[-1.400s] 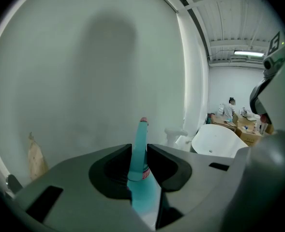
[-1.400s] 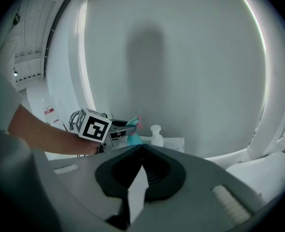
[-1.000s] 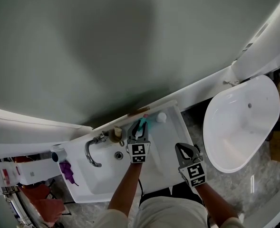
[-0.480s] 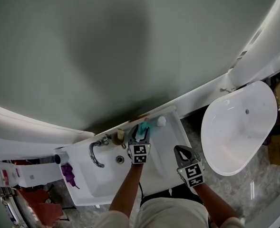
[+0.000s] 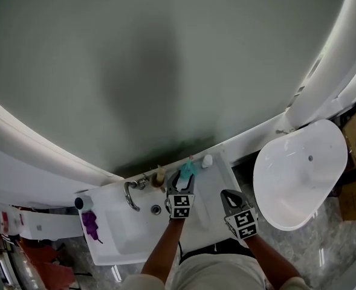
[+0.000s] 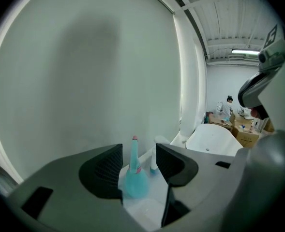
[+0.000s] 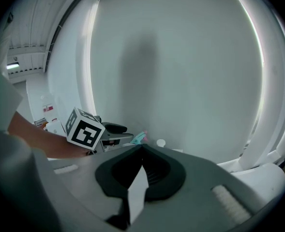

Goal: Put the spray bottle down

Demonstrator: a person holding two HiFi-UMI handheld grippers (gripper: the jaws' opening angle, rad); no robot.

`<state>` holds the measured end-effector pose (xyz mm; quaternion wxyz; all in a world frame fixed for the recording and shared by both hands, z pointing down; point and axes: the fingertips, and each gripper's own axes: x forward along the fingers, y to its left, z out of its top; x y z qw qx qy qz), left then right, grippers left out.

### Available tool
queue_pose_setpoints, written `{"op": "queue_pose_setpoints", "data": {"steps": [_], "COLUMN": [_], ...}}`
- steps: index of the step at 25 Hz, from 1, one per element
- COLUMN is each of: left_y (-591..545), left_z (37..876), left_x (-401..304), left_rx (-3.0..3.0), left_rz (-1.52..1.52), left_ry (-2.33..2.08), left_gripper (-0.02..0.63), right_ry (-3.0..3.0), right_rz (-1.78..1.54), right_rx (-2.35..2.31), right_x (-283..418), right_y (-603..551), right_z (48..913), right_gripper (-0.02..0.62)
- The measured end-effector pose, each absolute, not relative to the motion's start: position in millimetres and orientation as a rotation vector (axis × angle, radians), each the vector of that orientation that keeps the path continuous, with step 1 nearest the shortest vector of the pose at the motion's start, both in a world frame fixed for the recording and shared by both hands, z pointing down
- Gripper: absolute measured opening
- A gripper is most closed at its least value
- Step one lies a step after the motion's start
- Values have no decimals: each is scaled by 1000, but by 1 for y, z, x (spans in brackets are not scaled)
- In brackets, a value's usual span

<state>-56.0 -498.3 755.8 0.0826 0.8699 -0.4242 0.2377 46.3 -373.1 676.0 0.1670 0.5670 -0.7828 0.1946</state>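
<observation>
Left gripper point(image 5: 182, 180) jaws just opening, spray bottle point(image 6: 134, 178) loose between them (upright, mid-frame); retreat straight back. Right gripper point(image 5: 231, 197) clenched, empty.

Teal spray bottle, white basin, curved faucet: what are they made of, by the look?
Teal spray bottle: probably translucent plastic; its body glows pale blue. White basin: glossy ceramic or acrylic, smooth and bright; cannot tell which. Curved faucet: polished metal, judging by the silvery sheen.
</observation>
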Motion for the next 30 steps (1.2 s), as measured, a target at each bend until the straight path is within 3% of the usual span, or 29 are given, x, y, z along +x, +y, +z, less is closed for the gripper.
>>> {"op": "queue_pose_setpoints", "data": {"steps": [20,30], "left_y": [-395,-313], "left_z": [659,615], "left_x": [-95,-92], "left_rx": [2611,2578], "left_rz": [593,520], "left_ry": [-1322,-1437], "left_gripper": [135,43], "right_ry": [-2288,-2409], "right_rz": [434,371], "right_rx": [1687,1559], "right_x": [47,52], "right_y": [-305,-258], "right_z": [622,607], "right_gripper": [11,11]}}
